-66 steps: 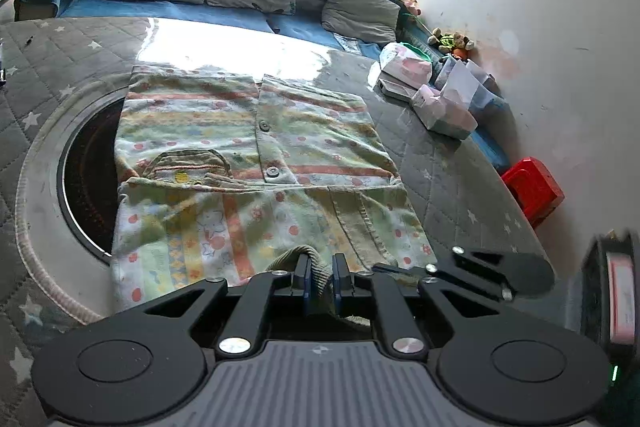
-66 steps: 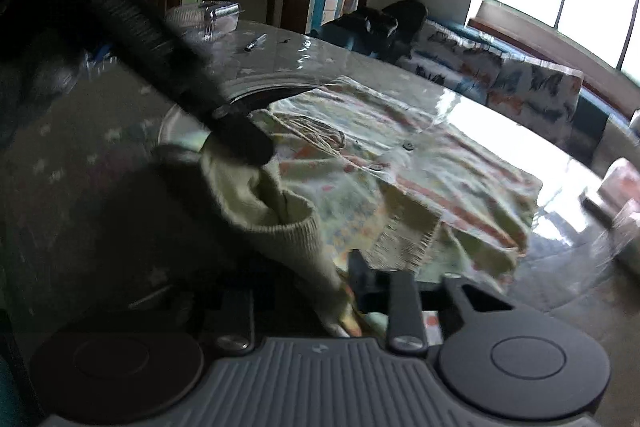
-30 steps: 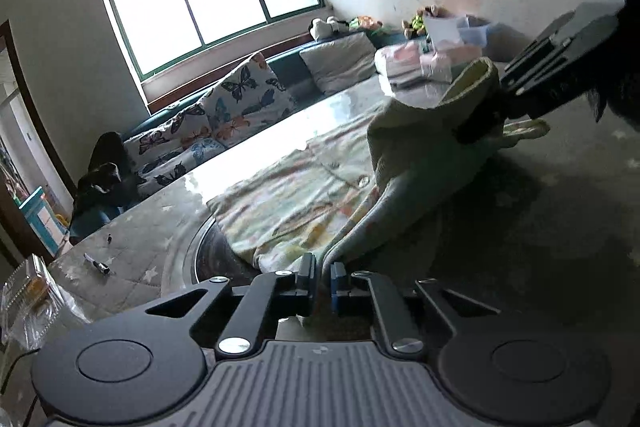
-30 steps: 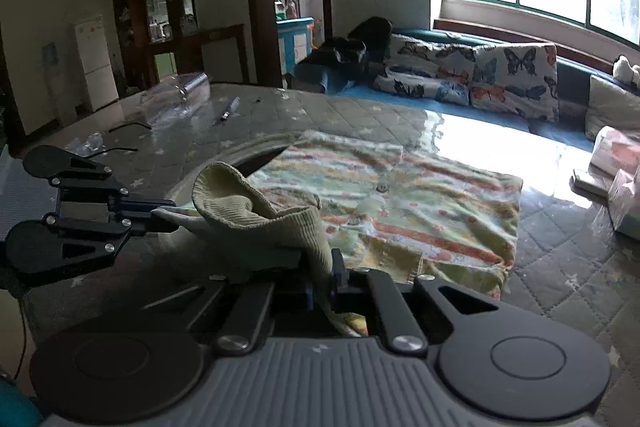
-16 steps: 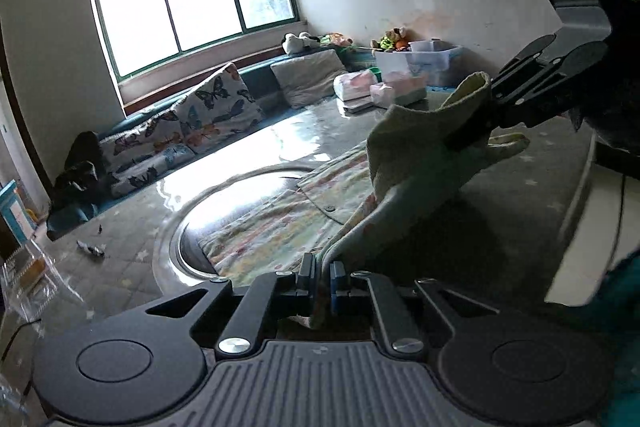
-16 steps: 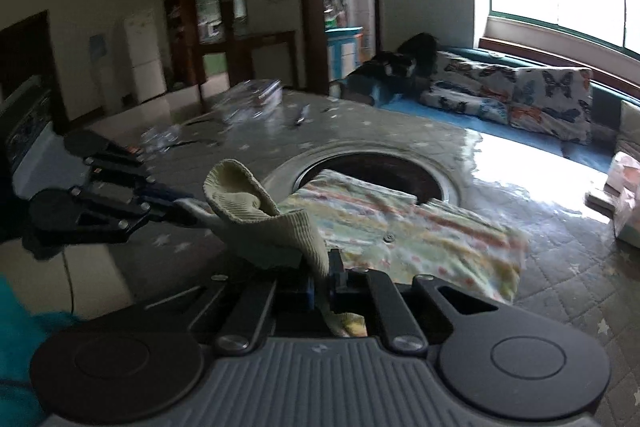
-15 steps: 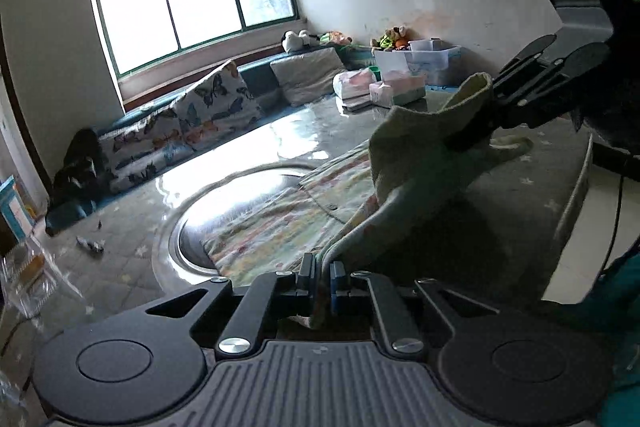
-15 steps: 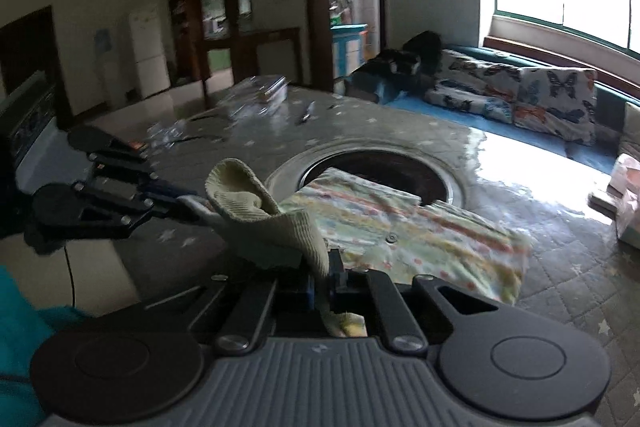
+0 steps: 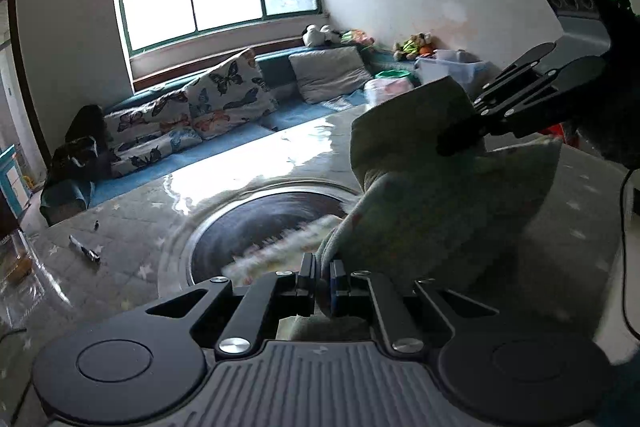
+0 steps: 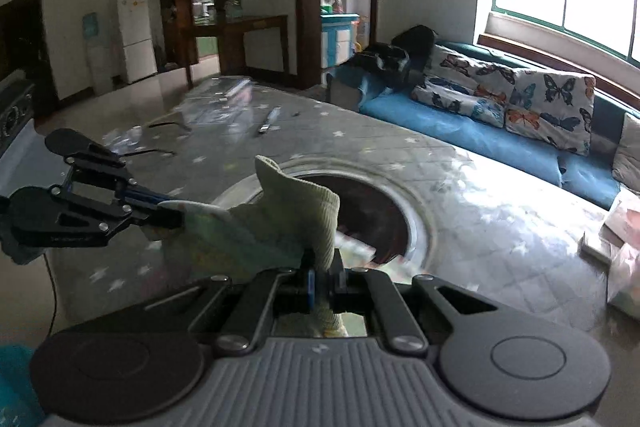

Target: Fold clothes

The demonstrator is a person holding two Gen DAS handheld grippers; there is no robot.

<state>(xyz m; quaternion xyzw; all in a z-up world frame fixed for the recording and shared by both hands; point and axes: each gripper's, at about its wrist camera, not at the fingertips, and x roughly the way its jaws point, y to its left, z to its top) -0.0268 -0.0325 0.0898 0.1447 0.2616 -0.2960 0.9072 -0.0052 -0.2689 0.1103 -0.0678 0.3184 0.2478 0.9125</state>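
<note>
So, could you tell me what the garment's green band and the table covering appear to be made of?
The green band looks like ribbed knit, matte, with fine parallel ridges; the garment below seems a thin printed woven, though blurred. The table covering looks like quilted star-print fabric, apparently under a glossy clear sheet, judging by the window glare.

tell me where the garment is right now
The garment hangs lifted between the left gripper and right gripper, both shut on it, near the table's round recess.
</note>
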